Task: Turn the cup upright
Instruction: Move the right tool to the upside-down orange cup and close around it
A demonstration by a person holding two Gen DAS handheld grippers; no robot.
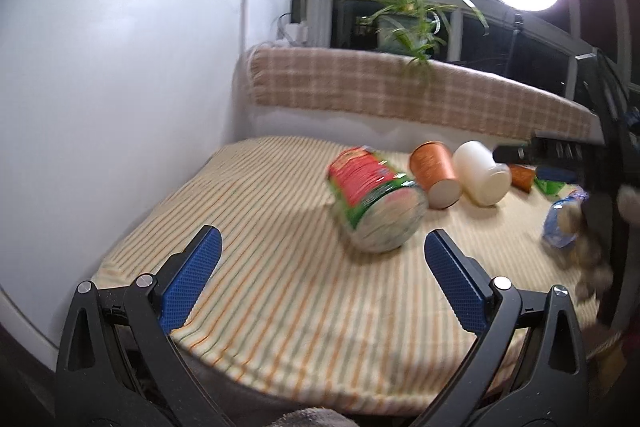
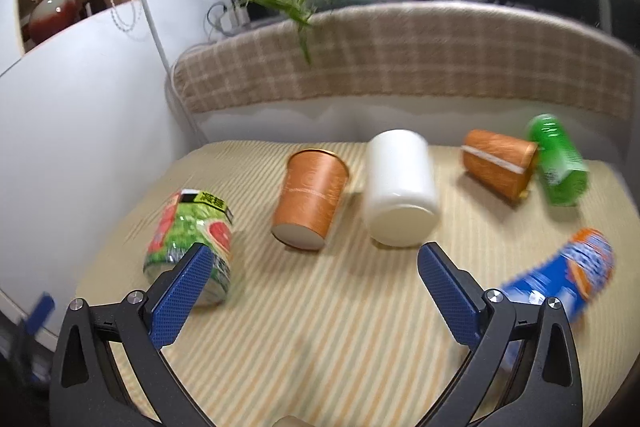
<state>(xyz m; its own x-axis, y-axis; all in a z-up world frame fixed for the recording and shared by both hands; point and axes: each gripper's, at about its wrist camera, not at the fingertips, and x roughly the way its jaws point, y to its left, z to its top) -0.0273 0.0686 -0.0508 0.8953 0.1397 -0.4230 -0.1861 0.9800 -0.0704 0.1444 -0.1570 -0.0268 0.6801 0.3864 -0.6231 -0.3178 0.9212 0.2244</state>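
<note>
Both grippers, left (image 1: 322, 263) and right (image 2: 316, 273), hover low with jaws spread, before toppled orange cup (image 2: 310, 199)

Both grippers are hanging low over the surface with nothing in them. The left black two-finger gripper with blue textured pads (image 1: 320, 259) is sitting with its jaws spread wide, the left pad (image 1: 191, 277) angling inward and the right pad (image 1: 456, 279) mirroring it. The right black two-finger gripper with the same blue pads (image 2: 314, 269) is doing pretty much the same thing: jaws gaping, fingertips (image 2: 182, 293) pointing forward and slightly down, not touching anything. Both are looking level, neither rolled to a side.
</note>
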